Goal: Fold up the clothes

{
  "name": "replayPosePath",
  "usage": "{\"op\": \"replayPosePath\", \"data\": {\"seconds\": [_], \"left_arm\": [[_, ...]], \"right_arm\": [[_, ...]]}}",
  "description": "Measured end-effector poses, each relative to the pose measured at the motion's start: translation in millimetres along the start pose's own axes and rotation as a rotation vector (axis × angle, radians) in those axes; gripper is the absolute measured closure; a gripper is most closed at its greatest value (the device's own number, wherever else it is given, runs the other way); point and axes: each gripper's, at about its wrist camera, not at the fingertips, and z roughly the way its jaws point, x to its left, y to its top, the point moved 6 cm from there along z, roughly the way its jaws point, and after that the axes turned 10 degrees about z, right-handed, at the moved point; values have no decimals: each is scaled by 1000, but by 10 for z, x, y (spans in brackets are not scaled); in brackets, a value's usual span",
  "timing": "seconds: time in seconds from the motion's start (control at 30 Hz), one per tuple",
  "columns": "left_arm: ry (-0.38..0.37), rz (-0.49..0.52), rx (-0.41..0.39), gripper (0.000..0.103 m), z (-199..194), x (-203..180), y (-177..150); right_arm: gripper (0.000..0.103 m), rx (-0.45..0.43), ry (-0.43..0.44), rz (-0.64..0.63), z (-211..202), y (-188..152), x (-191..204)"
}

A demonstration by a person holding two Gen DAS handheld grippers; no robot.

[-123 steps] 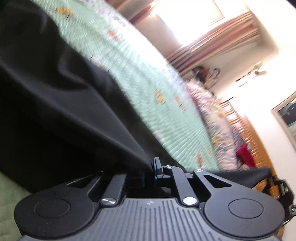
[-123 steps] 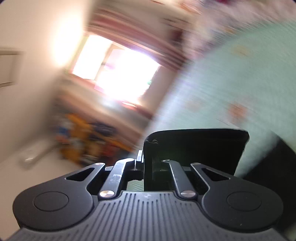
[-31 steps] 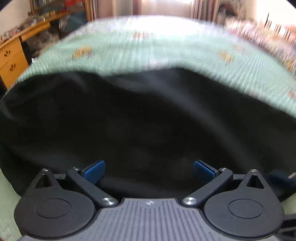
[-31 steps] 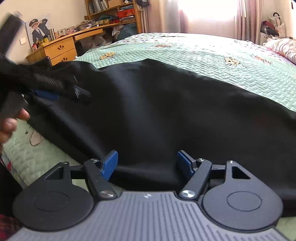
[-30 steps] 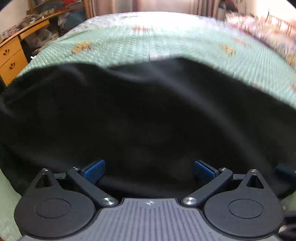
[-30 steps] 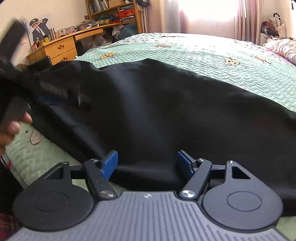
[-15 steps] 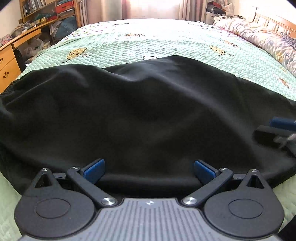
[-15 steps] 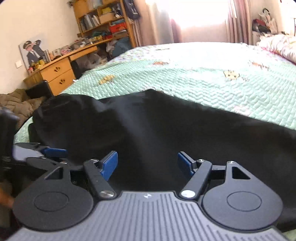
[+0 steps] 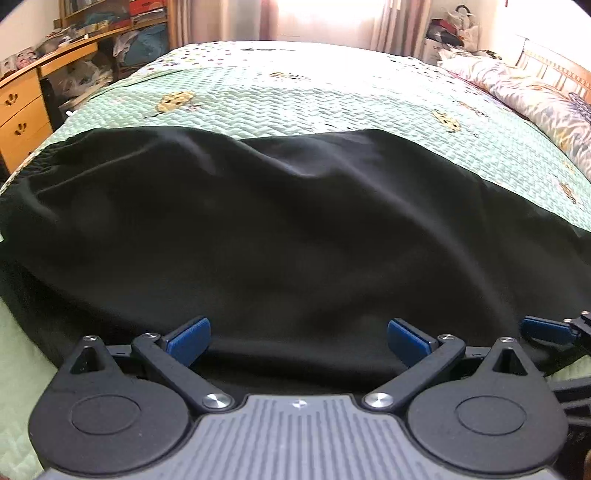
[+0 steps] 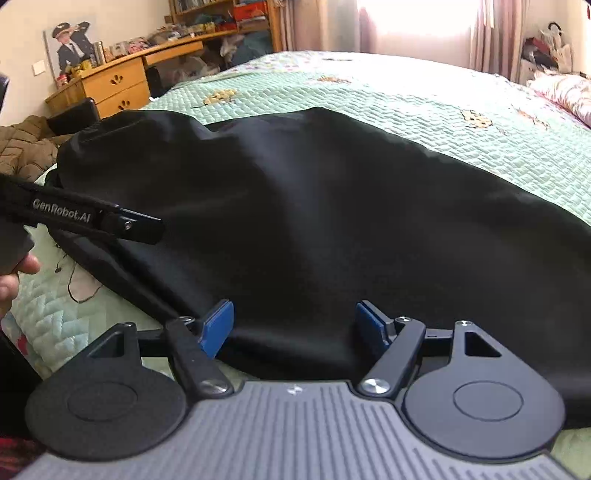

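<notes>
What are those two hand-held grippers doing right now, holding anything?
Left hand-held gripper: open, holding nothing, above the black garment.
Right hand-held gripper: open, holding nothing, above the same garment.

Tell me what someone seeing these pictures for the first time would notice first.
A big black garment lies spread across the near part of a bed, on a mint-green quilted bedspread that runs back toward a bright curtained window. Both sets of tongs, left and right, stand open at the garment's near edge, gripping nothing. A wooden desk with drawers stands to the bed's left.
</notes>
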Motion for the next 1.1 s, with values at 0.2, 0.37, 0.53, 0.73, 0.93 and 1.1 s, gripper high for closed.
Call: {"op": "replayPosePath", "data": {"seconds": [0.2, 0.37, 0.53, 0.73, 0.93, 1.1], "left_arm": [[31, -28, 11, 1, -28, 124, -44], [50, -50, 17, 1, -57, 208, -69], [66, -46, 14, 1, -74, 241, -68], [72, -41, 7, 1, -114, 221, -43], [84, -36, 4, 1, -161, 209, -30], [90, -34, 4, 1, -190, 175, -21]], "right_arm": [[29, -103, 22, -8, -104, 239, 216], [28, -23, 17, -4, 157, 119, 193], [26, -37, 19, 3, 137, -55, 120], [26, -26, 22, 21, 130, -36, 103], [26, 5, 36, 85, 56, 19, 69], [25, -98, 11, 86, -102, 143, 31]]}}
